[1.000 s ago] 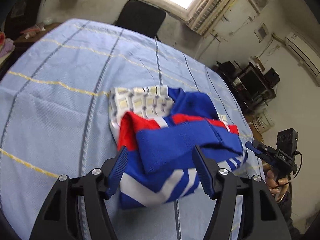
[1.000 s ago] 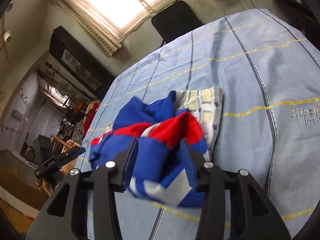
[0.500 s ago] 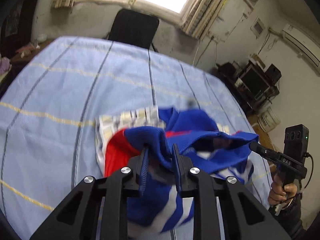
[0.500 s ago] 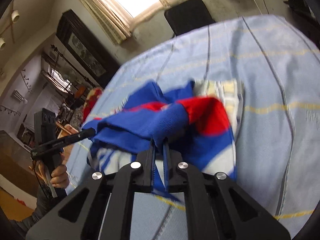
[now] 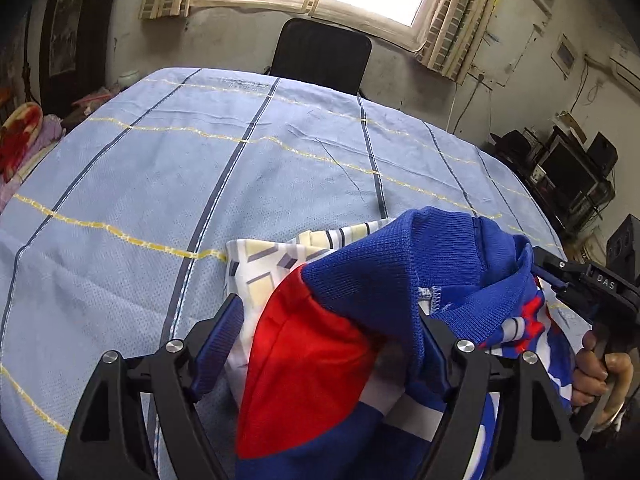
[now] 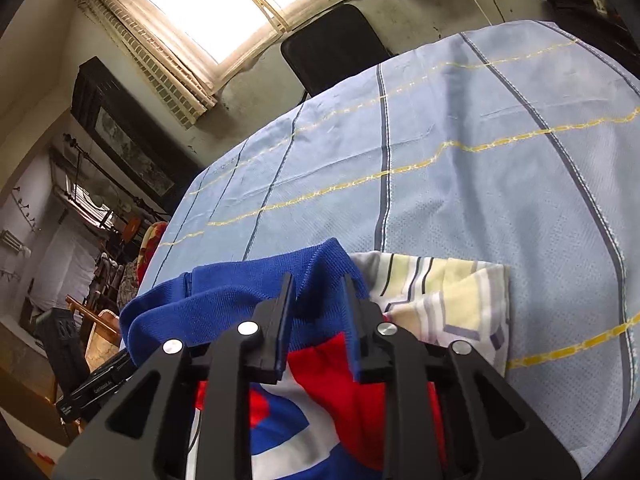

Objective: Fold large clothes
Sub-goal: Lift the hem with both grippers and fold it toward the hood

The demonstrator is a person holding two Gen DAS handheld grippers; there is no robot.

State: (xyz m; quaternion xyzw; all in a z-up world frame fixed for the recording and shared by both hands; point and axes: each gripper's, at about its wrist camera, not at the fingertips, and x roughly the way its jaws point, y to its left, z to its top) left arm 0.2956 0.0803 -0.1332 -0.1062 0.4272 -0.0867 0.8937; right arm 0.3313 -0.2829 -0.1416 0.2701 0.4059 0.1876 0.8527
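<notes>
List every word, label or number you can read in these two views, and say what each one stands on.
"DAS": white letters on the black body of the right tool, seen from the left wrist view.
White lettering on the left tool, in the right wrist view: too small to read.
Faint woven lettering near the far edge of the blue bedsheet: too blurred to read.

My left gripper [image 5: 328, 336] points steeply down, its jaws just opened wide. My right gripper [image 6: 320, 308] tilts down too, jaws just parted slightly. My right hand [image 5: 600, 376] clasps its handle.
</notes>
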